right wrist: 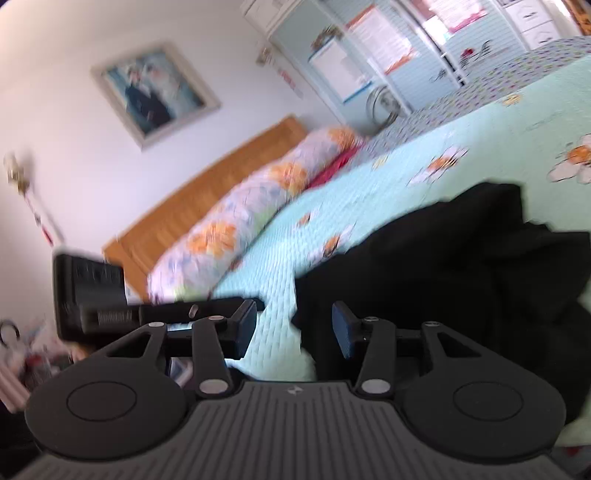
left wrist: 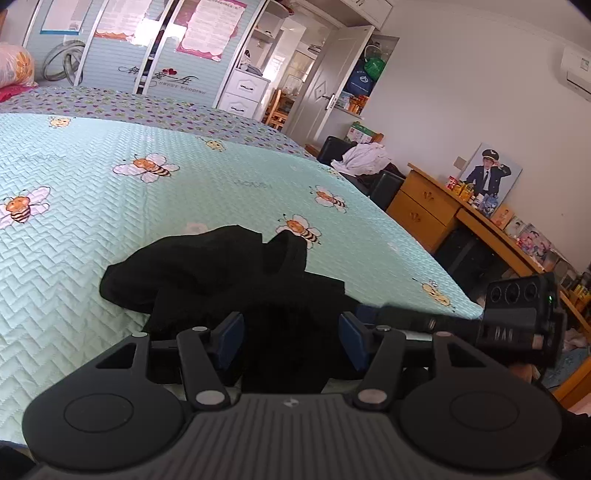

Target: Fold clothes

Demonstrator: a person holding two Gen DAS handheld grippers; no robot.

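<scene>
The garment (left wrist: 221, 280) is plain black, no print. Under it the quilted bedspread (left wrist: 92, 229) is pale mint with orange-and-white bees — and a band of small purple and green dots at its far edge. The bolster (right wrist: 236, 221) is lilac with orange flowers; the headboard (right wrist: 207, 192) — honey-brown.

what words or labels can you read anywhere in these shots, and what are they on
"SWEET WEDDING": small print under large decorative characters, which I cannot make out, on the wardrobe door.
Faint woven lettering on the bee bedspread: too faint to read.
Pink posters on the wardrobe: text too small.
Air conditioner label: too small.
Right wrist view: blurred, nothing readable.
</scene>
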